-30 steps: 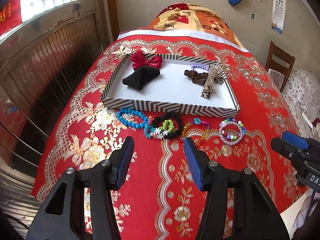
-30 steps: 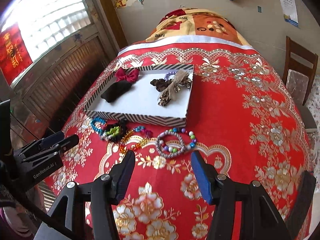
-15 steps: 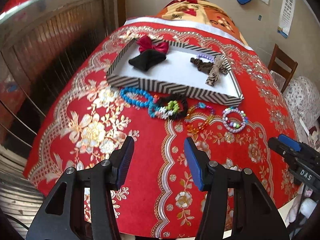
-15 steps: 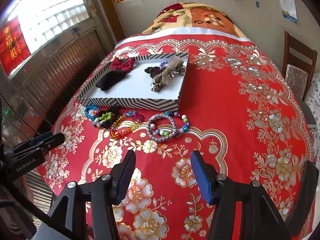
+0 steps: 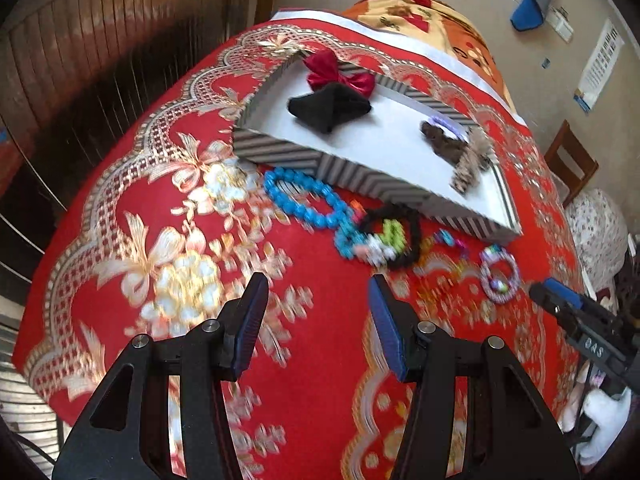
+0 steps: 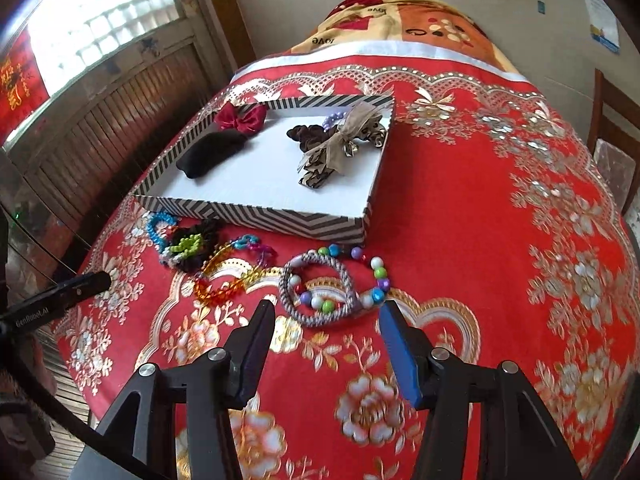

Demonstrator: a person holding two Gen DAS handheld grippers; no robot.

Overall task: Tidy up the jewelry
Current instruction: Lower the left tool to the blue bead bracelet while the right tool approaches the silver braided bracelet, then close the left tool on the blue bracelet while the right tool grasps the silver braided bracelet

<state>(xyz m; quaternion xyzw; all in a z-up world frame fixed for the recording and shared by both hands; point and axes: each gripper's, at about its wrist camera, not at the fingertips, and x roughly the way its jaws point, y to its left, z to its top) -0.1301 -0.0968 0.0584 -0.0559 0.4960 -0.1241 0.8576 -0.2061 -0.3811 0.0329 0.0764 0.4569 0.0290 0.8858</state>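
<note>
Lying in a loose row on the red tablecloth (image 6: pixel 460 208), just in front of the striped box (image 6: pixel 256 218), the bracelets wait outside the place they most likely belong. Farthest left sits the blue bead bracelet (image 5: pixel 298 196), close to the box wall; its beads look hard and smooth, so pads could slip off a single bead, and pinching across the strand seems safer. Next comes the black bracelet (image 5: pixel 412 236) tangled with green and white beads, touching the blue one, so lifting either may drag its neighbour. Beside it the thin orange and multicoloured strand (image 6: pixel 236 268) looks light and limp and will probably sag when raised. Farthest right, the grey corded bracelet (image 6: pixel 316 288) overlaps a string of round coloured beads (image 6: pixel 376 276); the cord seems soft and grippy, the better place to take hold.

Both tools are empty. The left gripper (image 5: pixel 316 316) hovers with jaws moderately apart above bare cloth, short of the row. The right gripper (image 6: pixel 326 330) has its jaws closing slightly, nothing between them, just short of the grey cord. Inside the box lie a red bow (image 6: pixel 240 118), a black cloth piece (image 6: pixel 212 154) and brown hair ties (image 6: pixel 332 144).
</note>
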